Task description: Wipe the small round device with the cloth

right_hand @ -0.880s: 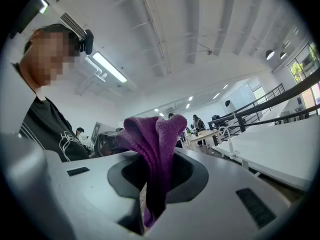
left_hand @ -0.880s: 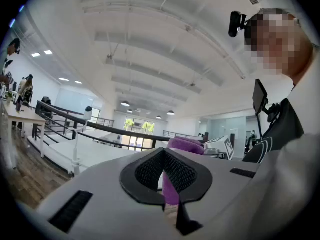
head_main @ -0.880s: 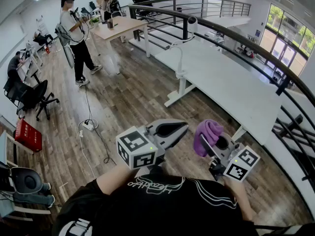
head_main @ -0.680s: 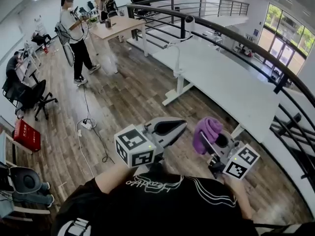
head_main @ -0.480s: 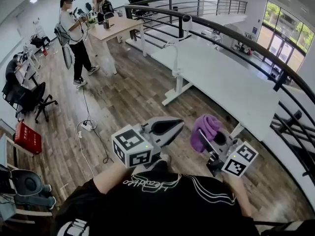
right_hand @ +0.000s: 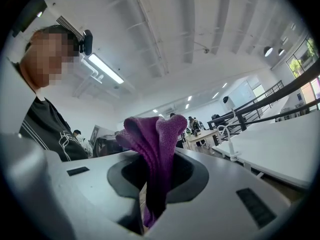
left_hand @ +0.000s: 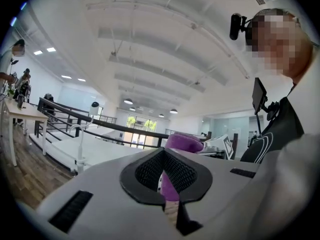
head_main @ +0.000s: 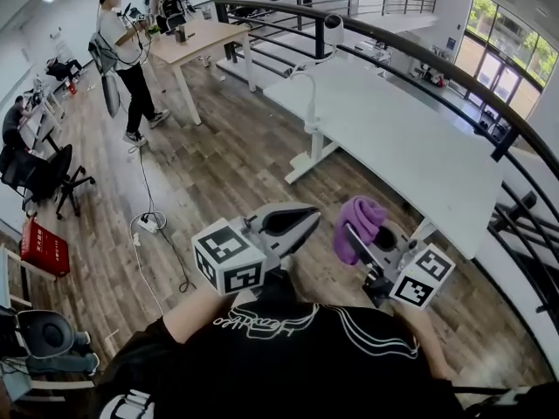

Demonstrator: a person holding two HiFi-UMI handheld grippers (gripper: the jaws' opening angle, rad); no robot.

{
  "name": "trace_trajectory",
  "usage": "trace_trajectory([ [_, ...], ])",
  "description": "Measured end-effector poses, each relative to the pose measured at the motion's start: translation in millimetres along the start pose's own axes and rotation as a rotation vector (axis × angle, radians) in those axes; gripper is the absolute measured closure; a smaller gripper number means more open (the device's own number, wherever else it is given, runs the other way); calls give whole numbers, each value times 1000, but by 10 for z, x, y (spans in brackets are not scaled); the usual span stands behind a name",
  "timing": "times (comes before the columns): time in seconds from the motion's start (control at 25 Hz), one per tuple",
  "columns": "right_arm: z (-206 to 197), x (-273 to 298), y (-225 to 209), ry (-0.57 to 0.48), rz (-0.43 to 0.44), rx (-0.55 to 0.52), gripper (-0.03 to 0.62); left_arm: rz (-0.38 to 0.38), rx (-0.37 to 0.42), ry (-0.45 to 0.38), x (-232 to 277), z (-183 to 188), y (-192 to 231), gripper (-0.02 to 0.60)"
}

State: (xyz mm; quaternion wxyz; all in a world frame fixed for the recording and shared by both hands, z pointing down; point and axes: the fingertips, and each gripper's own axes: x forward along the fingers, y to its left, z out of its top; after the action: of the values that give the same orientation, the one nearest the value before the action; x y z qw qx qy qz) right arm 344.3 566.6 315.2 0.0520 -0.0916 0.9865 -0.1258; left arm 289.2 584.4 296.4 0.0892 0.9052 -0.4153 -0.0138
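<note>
Left claw (head_main: 307, 216): jaws closed together, nothing between them. Right claw (head_main: 362, 241): jaws clamped on the cloth (right_hand: 155, 149), a purple knit. The cloth bunches into two rounded folds above the jaws, and a narrow tail runs down between them. Both claws are held up side by side, apart, before the person's chest. Beyond lies a white counter (head_main: 410, 147). At its far end is the device (head_main: 332, 26), a small white rounded head on a thin curved stalk, beside a dark railing (head_main: 437, 59) and well apart from both claws.
</note>
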Motion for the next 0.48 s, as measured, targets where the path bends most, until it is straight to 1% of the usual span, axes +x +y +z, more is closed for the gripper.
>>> trace_trajectory([
  [0.12,-17,295,-315,10,-12,15,536,-2,-18,7,110,0,426,574],
  [0.24,-2,672,-685,15,-27,33,536,-10,-33,21,230,41,946,574],
  [0.48,137,1591,-1553,13,-83,68,536,-39,-71,53,553,248,2225,574],
])
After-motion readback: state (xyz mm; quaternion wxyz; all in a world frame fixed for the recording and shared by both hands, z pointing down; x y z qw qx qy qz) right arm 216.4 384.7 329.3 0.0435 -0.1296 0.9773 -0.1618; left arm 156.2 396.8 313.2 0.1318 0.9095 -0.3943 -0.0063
